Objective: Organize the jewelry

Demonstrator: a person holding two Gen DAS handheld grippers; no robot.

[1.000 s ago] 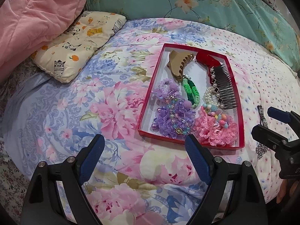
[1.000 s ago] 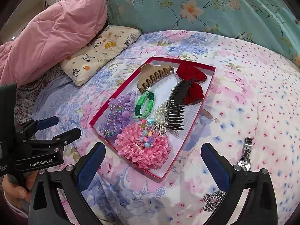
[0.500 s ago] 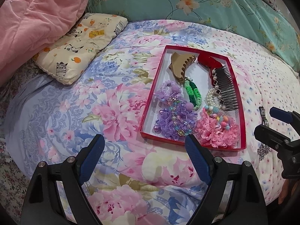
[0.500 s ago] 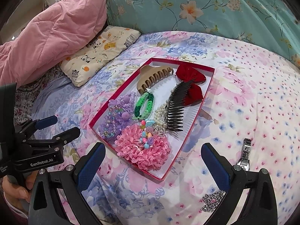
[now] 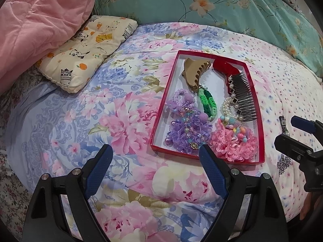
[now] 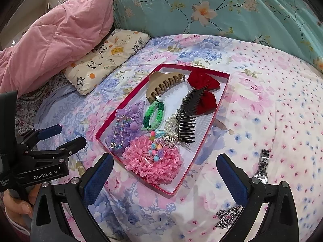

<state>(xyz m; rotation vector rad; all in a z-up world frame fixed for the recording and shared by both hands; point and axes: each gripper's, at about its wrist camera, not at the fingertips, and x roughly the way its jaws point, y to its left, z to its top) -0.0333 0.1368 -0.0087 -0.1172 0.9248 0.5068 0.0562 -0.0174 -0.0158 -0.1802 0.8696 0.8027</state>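
Note:
A red-rimmed tray [image 5: 161, 109] [image 6: 224, 92] lies on the flowered bedspread. It holds a beige claw clip [image 5: 193, 72], a red bow [image 6: 203, 80], a black comb [image 5: 244, 98], a green braided band [image 6: 153, 115], pearls [image 5: 228, 104], a purple scrunchie [image 5: 187, 133] and a pink scrunchie [image 6: 153, 161]. A metal watch [image 6: 263, 165] and a silver chain [image 6: 228, 217] lie loose on the bed right of the tray. My left gripper [image 5: 155, 155] hovers open before the tray's near left corner. My right gripper [image 6: 165, 161] hovers open over the tray's near end, nothing between its fingers.
A pink quilt [image 5: 40, 20] and a small animal-print pillow [image 5: 86, 50] lie at the back left. A teal flowered cover [image 6: 222, 10] rises behind the bed. A person's hand [image 6: 16, 203] holds the left gripper's handle.

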